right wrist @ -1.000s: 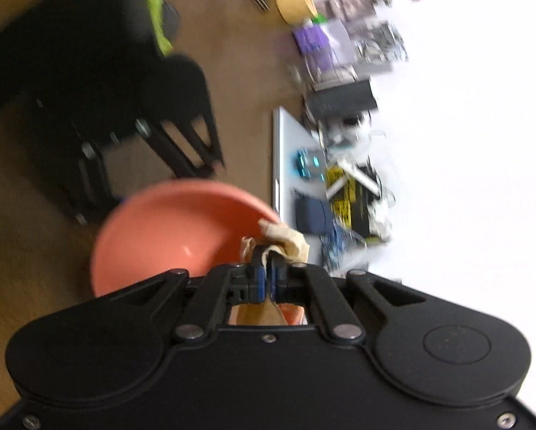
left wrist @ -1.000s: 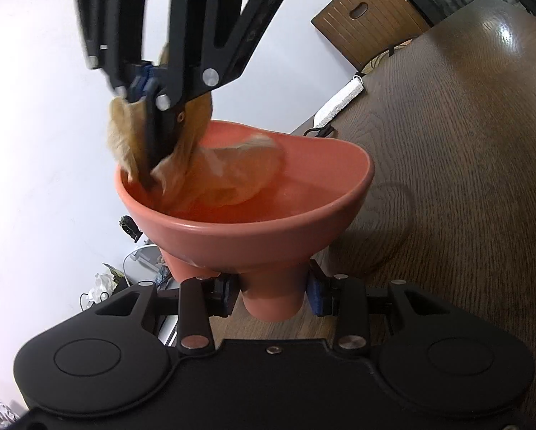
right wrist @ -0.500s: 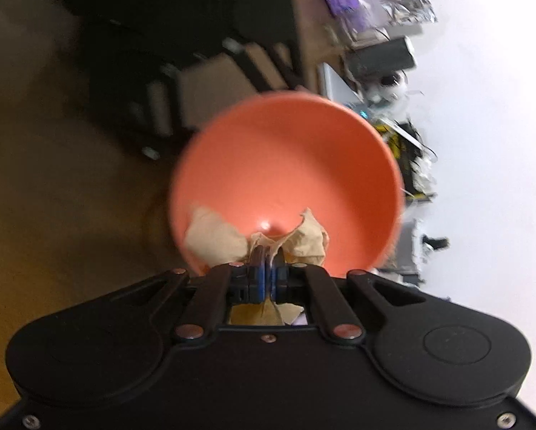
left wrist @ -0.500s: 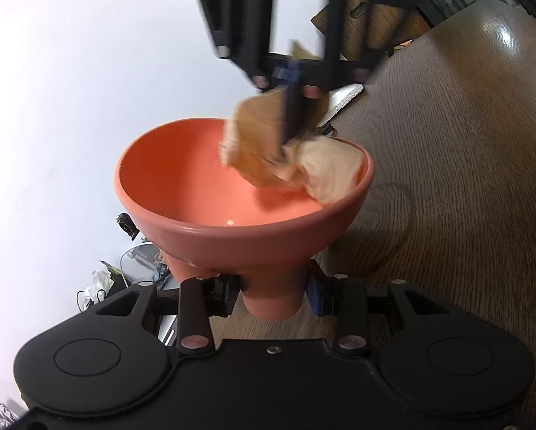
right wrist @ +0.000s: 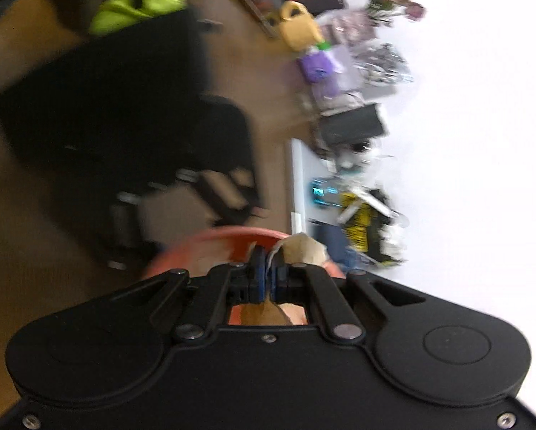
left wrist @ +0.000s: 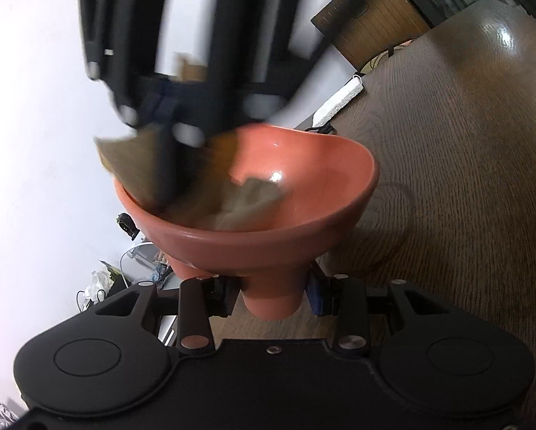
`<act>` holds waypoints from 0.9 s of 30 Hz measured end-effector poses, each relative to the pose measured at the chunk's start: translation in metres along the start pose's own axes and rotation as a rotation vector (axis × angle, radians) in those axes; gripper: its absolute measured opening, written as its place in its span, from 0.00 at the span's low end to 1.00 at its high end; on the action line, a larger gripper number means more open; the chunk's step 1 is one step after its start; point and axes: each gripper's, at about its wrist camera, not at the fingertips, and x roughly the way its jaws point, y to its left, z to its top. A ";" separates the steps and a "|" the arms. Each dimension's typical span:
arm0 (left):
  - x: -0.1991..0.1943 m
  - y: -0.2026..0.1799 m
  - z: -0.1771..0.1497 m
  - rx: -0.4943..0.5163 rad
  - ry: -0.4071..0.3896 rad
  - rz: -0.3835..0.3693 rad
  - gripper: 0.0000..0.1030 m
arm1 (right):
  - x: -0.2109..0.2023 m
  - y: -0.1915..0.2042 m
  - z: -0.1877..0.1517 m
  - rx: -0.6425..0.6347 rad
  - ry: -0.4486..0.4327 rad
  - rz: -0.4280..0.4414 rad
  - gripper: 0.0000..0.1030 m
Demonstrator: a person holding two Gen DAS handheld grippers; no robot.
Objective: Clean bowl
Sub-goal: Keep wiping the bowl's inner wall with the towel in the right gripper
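A salmon-red bowl with a narrow foot is held above the table, my left gripper shut on its foot. My right gripper reaches down from above into the bowl's left side, shut on a crumpled brown cloth that lies against the inner wall. In the right wrist view the right gripper pinches the brown cloth just over the bowl's rim, and most of the bowl is hidden behind the gripper body. Both views are blurred by motion.
A dark wooden table spreads to the right under the bowl, with a white wall on the left. A wooden chair back stands beyond the table. Clutter, including a yellow mug, lines the wall.
The right gripper has swept the cloth from the bowl's left side to its far right rim and back to the left inner wall. The bowl and left gripper stayed put.
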 end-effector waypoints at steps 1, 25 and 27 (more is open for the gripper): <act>0.000 0.000 0.000 -0.001 0.001 -0.001 0.36 | 0.002 -0.006 -0.003 0.007 0.011 -0.010 0.02; -0.002 -0.011 0.002 0.008 -0.004 0.008 0.36 | -0.045 0.000 0.001 -0.002 -0.086 -0.034 0.02; -0.004 -0.012 0.002 0.007 -0.003 0.008 0.36 | -0.035 -0.015 -0.002 0.012 -0.071 -0.073 0.02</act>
